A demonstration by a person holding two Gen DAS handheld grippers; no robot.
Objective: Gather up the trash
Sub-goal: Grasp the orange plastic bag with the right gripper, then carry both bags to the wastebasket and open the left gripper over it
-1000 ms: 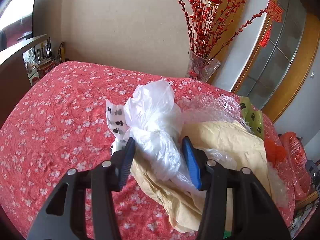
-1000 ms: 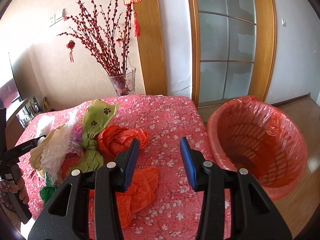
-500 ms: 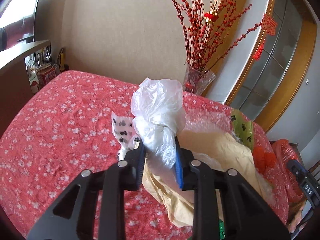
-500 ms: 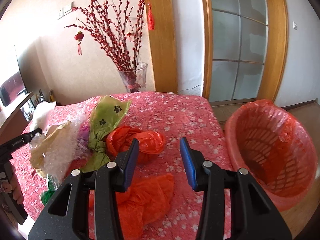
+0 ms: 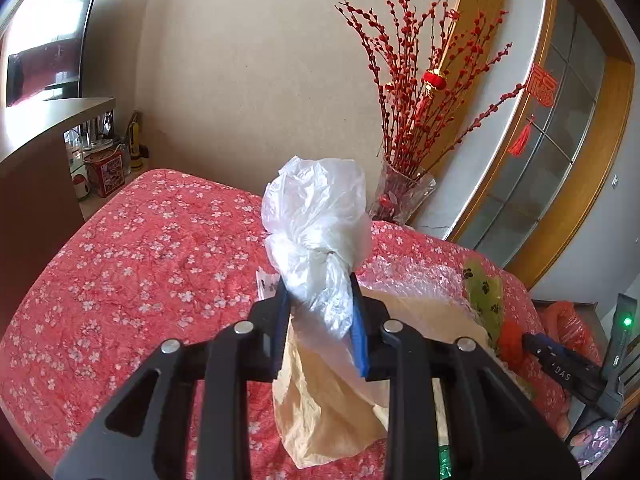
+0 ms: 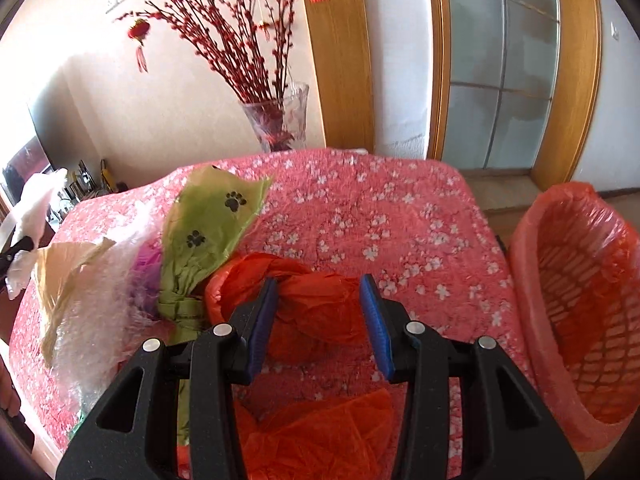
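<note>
My left gripper [image 5: 318, 296] is shut on a knotted white plastic bag [image 5: 316, 216] and holds it up above the red flowered tablecloth [image 5: 152, 256]. The bag also shows at the far left of the right wrist view [image 6: 36, 200]. My right gripper [image 6: 320, 300] is open, its fingers either side of a knotted orange plastic bag [image 6: 308, 292] that lies on the table. A basket lined with an orange bag [image 6: 576, 304] stands beside the table at the right.
On the table lie a tan paper bag [image 5: 332, 400], bubble wrap [image 6: 92, 312], a green paw-print bag [image 6: 208, 236] and another orange bag [image 6: 328, 436]. A glass vase of red branches [image 6: 280, 120] stands at the far edge. A shelf [image 5: 60, 128] is at the left.
My left gripper closed on the white bag and lifted it off the pile. My right gripper moved forward and down until its open fingers straddle the orange bag.
</note>
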